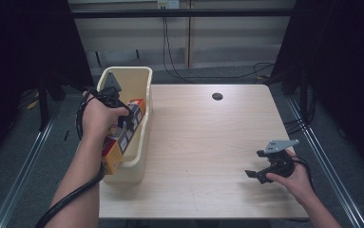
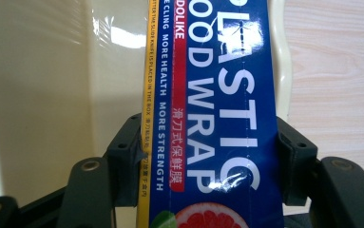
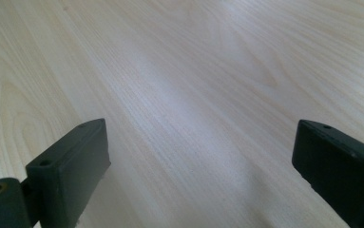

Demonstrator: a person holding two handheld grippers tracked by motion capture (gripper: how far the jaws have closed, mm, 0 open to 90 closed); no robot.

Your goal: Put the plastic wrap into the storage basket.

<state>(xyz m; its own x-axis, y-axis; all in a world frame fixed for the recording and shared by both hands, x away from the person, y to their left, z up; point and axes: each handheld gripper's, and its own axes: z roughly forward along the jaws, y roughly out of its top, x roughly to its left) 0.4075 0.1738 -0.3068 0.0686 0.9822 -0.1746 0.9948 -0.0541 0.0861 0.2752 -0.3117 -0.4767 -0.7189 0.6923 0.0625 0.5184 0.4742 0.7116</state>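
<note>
A long plastic wrap box (image 1: 118, 145), blue and orange with white lettering, lies slanted in the cream bin (image 1: 144, 90) at the table's left edge, its near end sticking out over the bin's front wall. My left gripper (image 1: 125, 124) is shut on the plastic wrap box (image 2: 217, 118), both black jaws pressed against its long sides. My right gripper (image 1: 255, 175) rests low at the table's front right, open, with bare wood between the jaws (image 3: 198, 156).
The light wooden table (image 1: 208, 142) has a dark round hole (image 1: 217, 96) near its far edge. Cables run across the floor behind the table, and metal rails flank both sides.
</note>
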